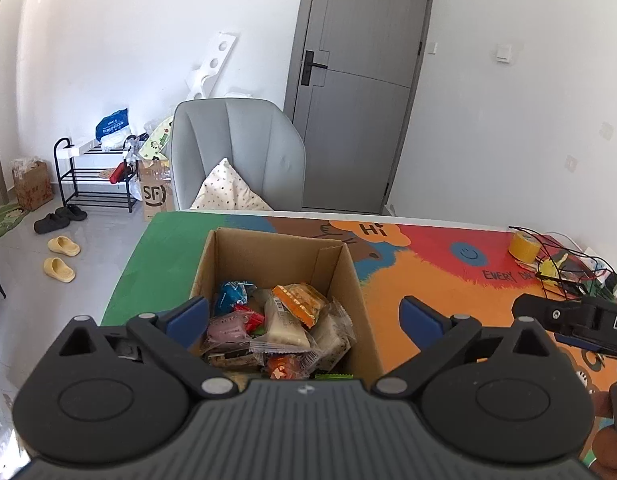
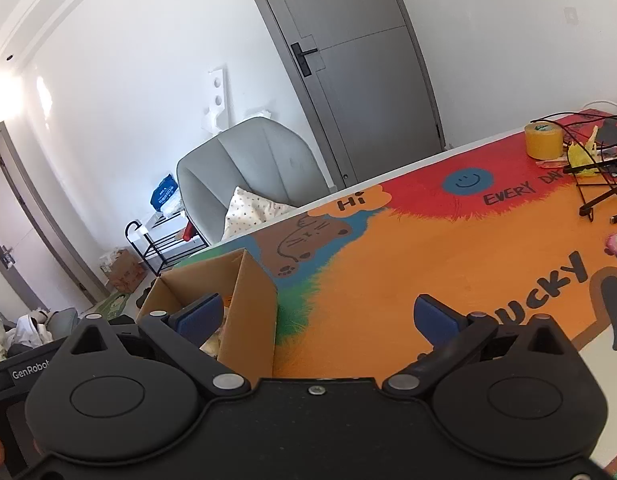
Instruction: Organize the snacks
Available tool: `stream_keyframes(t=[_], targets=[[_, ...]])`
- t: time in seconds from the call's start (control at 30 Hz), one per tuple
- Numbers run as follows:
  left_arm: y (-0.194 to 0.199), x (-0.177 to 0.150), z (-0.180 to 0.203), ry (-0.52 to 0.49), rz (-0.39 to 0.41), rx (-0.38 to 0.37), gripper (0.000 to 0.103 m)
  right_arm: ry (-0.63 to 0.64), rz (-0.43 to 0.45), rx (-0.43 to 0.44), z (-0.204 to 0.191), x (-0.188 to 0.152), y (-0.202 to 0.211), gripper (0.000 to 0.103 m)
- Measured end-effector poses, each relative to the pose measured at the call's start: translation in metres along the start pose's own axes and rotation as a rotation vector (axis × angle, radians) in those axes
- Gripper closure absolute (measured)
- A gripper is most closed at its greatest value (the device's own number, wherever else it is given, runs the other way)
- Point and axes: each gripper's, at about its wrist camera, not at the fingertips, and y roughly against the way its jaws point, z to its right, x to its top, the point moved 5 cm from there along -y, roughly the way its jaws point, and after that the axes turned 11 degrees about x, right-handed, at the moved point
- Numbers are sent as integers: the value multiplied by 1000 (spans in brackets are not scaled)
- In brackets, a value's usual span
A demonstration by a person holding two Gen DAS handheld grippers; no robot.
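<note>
Cardboard box shown on the near left part of the colourful table mat, with wrapped snacks piled inside. Left gripper is held above the box, fingers spread wide, nothing grasped. Right gripper is held just right of the box, likewise spread and empty. A yellow tape roll is seen at the far right.

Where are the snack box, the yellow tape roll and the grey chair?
cardboard box (image 1: 244, 256), left wrist view, inner back wall.
yellow tape roll (image 2: 543, 142), right wrist view, outer side.
grey chair (image 1: 244, 140), left wrist view, backrest.
</note>
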Motion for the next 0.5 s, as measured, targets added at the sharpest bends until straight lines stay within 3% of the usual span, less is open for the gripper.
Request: stream_keyframes(t=[0.5], targets=[[41, -6, -6, -41, 32, 14, 1, 54, 13, -40, -1, -13, 50, 0]])
